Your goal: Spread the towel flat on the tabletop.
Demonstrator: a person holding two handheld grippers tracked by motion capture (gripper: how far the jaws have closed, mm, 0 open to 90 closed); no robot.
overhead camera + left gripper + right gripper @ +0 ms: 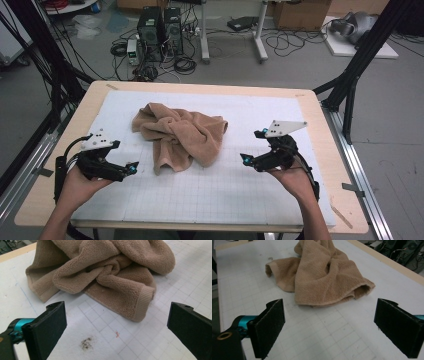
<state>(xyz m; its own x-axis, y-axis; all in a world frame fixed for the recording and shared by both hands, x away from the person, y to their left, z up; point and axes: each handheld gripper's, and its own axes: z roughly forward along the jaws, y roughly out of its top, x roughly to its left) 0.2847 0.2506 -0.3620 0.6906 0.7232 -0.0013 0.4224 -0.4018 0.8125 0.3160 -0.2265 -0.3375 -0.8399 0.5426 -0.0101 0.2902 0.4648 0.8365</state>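
A crumpled tan towel lies on the white gridded mat, a little left of the table's middle. My left gripper sits just left of the towel's near corner, jaws wide apart and empty. In the left gripper view the towel bunches ahead, its hemmed corner closest to the jaws. My right gripper is held to the right of the towel, a short gap away, also open with nothing in it. The right gripper view shows the towel beyond the jaws, untouched.
The mat covers a wooden table with bare edges on every side. A dark smudge marks the mat near my left gripper. Behind the table are computer towers, tangled cables and a desk's legs. Black frame struts stand at the right.
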